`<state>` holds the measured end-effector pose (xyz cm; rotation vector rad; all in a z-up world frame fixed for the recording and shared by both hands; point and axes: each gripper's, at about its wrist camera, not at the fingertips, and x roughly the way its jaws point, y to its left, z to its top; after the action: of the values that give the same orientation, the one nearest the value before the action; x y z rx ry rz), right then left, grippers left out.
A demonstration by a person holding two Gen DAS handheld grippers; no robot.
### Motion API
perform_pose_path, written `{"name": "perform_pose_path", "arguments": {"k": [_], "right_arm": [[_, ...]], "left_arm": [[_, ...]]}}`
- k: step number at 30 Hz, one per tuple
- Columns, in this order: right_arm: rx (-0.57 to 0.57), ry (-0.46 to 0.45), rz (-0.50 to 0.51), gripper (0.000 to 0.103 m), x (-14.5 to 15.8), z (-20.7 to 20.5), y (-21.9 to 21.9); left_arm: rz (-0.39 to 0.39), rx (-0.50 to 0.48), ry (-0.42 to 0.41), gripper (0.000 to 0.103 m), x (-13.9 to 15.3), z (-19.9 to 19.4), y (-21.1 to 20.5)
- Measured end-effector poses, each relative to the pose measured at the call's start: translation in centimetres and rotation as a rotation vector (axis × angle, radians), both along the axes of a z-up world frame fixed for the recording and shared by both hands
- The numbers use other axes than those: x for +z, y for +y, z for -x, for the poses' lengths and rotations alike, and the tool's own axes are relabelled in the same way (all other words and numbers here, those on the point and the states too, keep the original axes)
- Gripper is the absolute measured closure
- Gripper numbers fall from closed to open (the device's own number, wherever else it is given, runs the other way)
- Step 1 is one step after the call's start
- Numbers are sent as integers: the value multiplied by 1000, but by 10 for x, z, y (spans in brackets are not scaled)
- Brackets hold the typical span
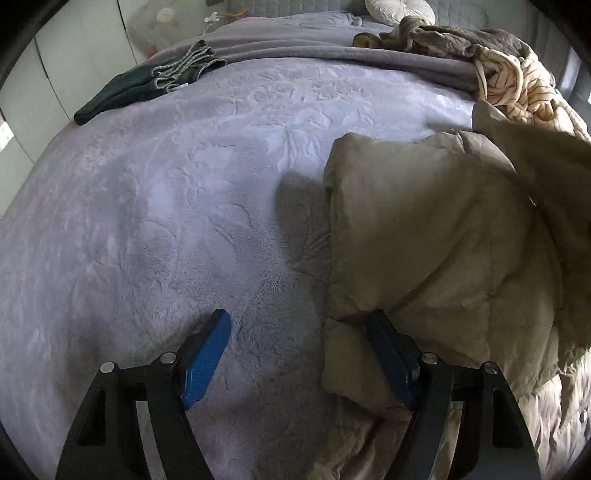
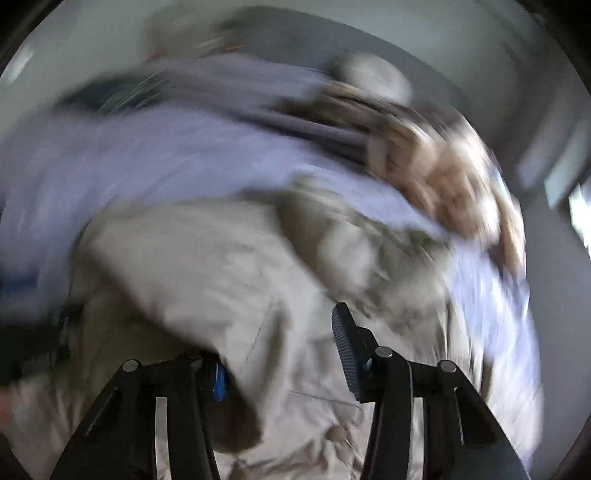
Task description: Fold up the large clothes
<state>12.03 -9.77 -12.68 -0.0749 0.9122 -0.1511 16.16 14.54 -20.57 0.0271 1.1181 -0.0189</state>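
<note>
On the lilac bedspread (image 1: 166,206), both claws gape beside a beige coat (image 1: 424,229).

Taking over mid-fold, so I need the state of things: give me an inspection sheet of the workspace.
Surface: bed under a lavender blanket.
Job's things: beige puffy coat, partly folded, on the bed's right side.
Clutter: dark folded garment far left; crumpled striped clothes far right; white cushion.
Grippers: left gripper open, right finger against the coat; right gripper open over the coat, view blurred.
Cables: nothing seen.
Surroundings: white panels at left.
</note>
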Motion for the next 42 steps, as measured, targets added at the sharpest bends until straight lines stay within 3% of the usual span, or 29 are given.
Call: {"name": "perform_pose_path", "arguments": {"k": [3,5,6,7,9,10,11,12,14,16,19,22,24,29,30,34,35,37,38,42], "right_arm": [[-265,37,-332,48,-11,18,-91],[-377,82,-469,48,-28,36,-126],[-447,104,-484,48,-32,46,-143],[-477,108,-497,48,-33,54,-151],[-536,67,-521,48,-24,75,-168],[-540,40,-515,48,-19,79,-172],[-528,7,-505,58,-10,82,-170],[-495,-24,-490,75,-1,80,-166],[-371,-36,-457,81,12,57,-150],[-238,14,-420,86,9,27,-128],[-117,141,-400,88,-25,-8,-106],[-150,261,-335,97,-68,-12,-110],[-177,248,-394,103,-82,4,-131],[-242,195,-462,103,-66,33,-169],[-264,184,-471,99,-62,38,-177],[-373,155,-610,95,-53,72,-225],[-392,151,-643,91,-51,80,-234],[-430,148,-684,73,-50,98,-247],[-451,141,-705,58,-49,110,-255],[-522,123,-766,54,-50,150,-284]], "left_arm": [[6,-8,2,24,-1,-4,0],[-7,-13,16,24,2,-8,0],[-9,-12,13,25,6,-9,0],[-1,-9,-7,34,16,-9,3],[33,-8,-44,40,34,-12,8],[47,-5,-63,40,42,-14,10],[62,-8,-86,40,50,-18,11],[73,-18,-109,40,57,-24,10],[75,-44,-128,40,63,-36,2],[62,-72,-121,40,61,-48,-14],[26,-96,-72,40,39,-56,-39],[-7,-88,-45,40,16,-56,-53],[-7,-91,-39,40,8,-55,-58],[-58,-89,-41,39,15,-52,-64],[-68,-85,-40,39,20,-50,-65],[-46,-122,-44,39,46,-31,-75],[-44,-133,-45,39,51,-27,-78],[-36,-173,-47,39,63,-11,-94],[-32,-188,-44,39,67,-5,-102],[0,-244,-14,39,74,19,-143]]}}
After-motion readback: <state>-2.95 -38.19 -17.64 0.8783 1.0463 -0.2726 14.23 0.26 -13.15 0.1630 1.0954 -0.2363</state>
